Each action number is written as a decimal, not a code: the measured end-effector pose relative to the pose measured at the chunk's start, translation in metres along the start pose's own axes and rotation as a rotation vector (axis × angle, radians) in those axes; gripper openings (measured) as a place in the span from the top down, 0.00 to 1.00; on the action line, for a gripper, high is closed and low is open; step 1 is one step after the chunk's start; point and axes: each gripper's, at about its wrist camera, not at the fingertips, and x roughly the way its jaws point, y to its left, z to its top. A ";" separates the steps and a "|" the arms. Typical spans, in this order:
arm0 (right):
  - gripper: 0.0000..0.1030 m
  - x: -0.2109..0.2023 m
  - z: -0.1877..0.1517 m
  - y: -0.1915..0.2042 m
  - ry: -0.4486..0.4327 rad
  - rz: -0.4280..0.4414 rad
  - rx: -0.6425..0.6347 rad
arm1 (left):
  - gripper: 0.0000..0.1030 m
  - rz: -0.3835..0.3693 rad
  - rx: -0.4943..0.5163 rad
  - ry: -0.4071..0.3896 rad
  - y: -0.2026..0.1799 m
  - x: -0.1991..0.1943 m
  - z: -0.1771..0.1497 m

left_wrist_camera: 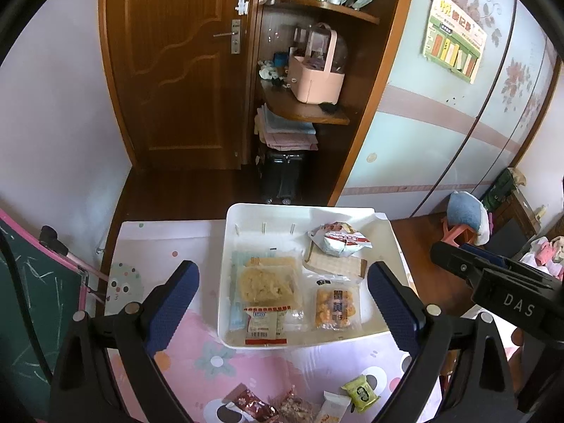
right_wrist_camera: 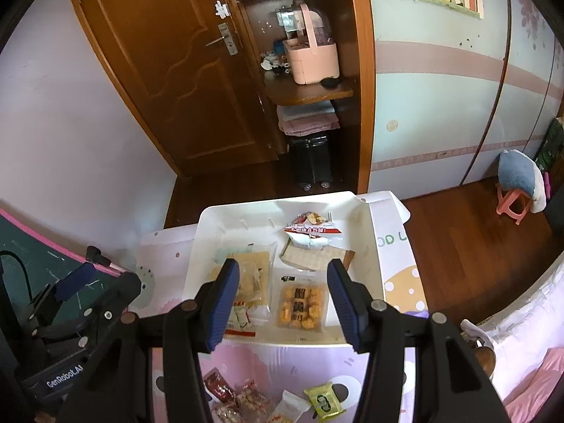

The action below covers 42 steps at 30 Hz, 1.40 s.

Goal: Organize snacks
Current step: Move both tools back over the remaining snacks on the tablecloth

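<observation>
Holding snacks: white rectangular plastic tray on the worktop, with five wrapped items lying flat inside.
Tray, near left: small clear packet with a red strip and barcode label, overlapping the lower edge of a clear bag of pale yellow dried snack.
Tray, near right: clear packet of orange fried pieces with dark lettering, just beside the pale bag.
Tray, far right: crumpled red-and-white foil bag, resting on a flat beige checked packet.
Worktop: pink cloth printed with flowers and dots, carrying the tray.
Loose snacks: yellow-green square packet, white and orange packet, dark red foil packet and clear bag of reddish pieces, all on the cloth near the lower edge, apart from the tray.
Left hand-held gripper: blue-padded jaws spread wide above the tray's near edge, nothing between them.
Right hand-held gripper: jaws parted over the tray's near half, pads touching no packet, empty.
Left of worktop: green chalkboard with a pink frame.
Background: brown wooden door, corner shelves with a pink handled basket, black wheeled suitcase on the dark wooden floor.
</observation>
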 end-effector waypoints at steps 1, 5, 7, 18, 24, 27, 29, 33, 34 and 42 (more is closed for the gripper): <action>0.49 -0.005 -0.003 0.000 -0.004 0.000 -0.005 | 0.07 0.000 0.001 -0.003 -0.001 -0.004 -0.001; 0.49 -0.023 -0.014 -0.001 -0.018 0.001 -0.016 | 0.07 -0.001 0.006 -0.023 -0.007 -0.025 -0.011; 0.49 -0.034 -0.020 -0.003 -0.026 0.004 -0.019 | 0.07 0.004 0.012 -0.035 -0.011 -0.036 -0.017; 0.49 -0.081 -0.056 -0.010 -0.047 0.010 -0.056 | 0.07 0.024 0.042 -0.080 -0.031 -0.090 -0.052; 0.49 -0.097 -0.080 -0.017 -0.037 0.006 -0.073 | 0.07 0.033 0.053 -0.081 -0.038 -0.111 -0.075; 0.49 -0.102 -0.096 -0.022 -0.020 0.007 -0.072 | 0.07 0.031 0.052 -0.077 -0.040 -0.118 -0.088; 0.49 -0.102 -0.107 -0.025 -0.004 0.008 -0.073 | 0.07 0.029 0.056 -0.069 -0.041 -0.121 -0.098; 0.49 -0.099 -0.131 -0.030 0.035 0.012 -0.084 | 0.07 0.031 0.067 -0.055 -0.044 -0.126 -0.120; 0.49 -0.098 -0.138 -0.032 0.049 0.012 -0.086 | 0.07 0.031 0.068 -0.051 -0.044 -0.126 -0.124; 0.49 -0.084 -0.184 -0.048 0.133 0.007 -0.082 | 0.07 0.039 0.088 0.017 -0.043 -0.113 -0.169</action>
